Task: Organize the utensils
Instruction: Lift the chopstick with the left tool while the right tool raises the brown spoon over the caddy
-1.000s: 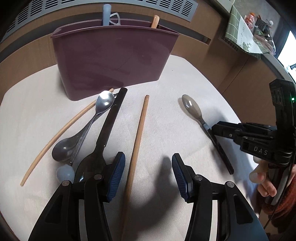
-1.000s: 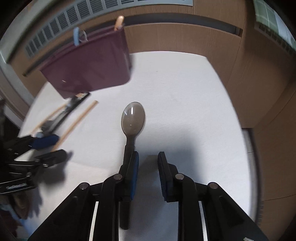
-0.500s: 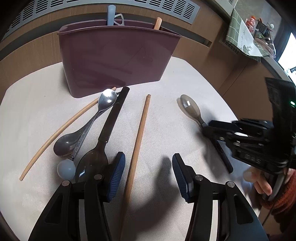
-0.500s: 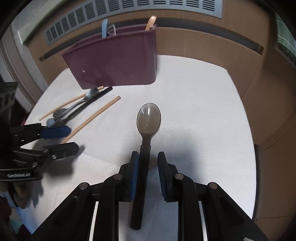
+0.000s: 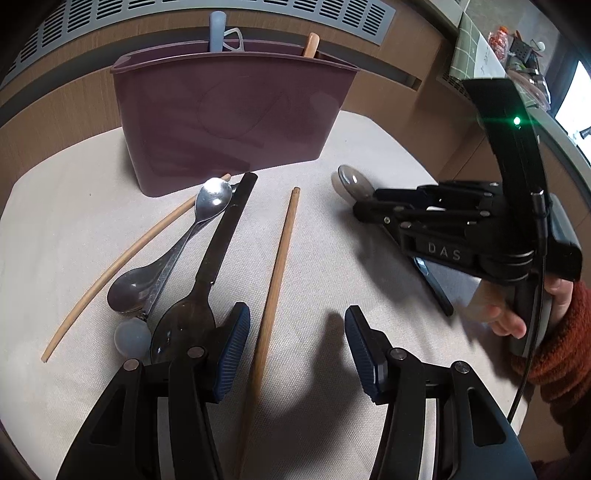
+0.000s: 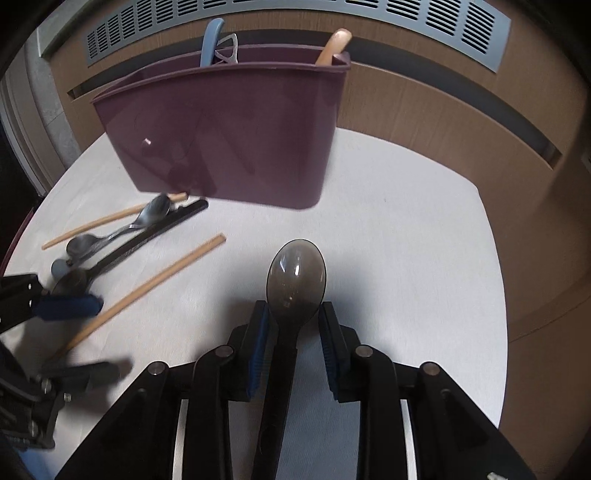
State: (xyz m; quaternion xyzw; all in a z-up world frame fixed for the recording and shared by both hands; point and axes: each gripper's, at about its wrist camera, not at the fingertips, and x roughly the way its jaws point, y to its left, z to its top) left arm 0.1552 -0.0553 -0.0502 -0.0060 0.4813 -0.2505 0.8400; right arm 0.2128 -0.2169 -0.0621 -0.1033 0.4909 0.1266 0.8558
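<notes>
A maroon utensil caddy stands at the back of the white table, with a blue handle and a wooden handle sticking out. My right gripper straddles the neck of a smoky translucent spoon with a black handle; its jaws stand apart on either side of it, open. My left gripper is open above a wooden chopstick. A second black-handled spoon, a metal spoon, a dark spoon and a curved chopstick lie to the left.
The round table's edge curves close on the right. Wooden wall panels and a vent grille stand behind the caddy. A small pale ball-like object lies by the left gripper's left finger.
My right gripper has slid forward along the spoon's handle to its neck and its jaws have widened. It has swung to face the caddy. The left gripper has barely moved.
</notes>
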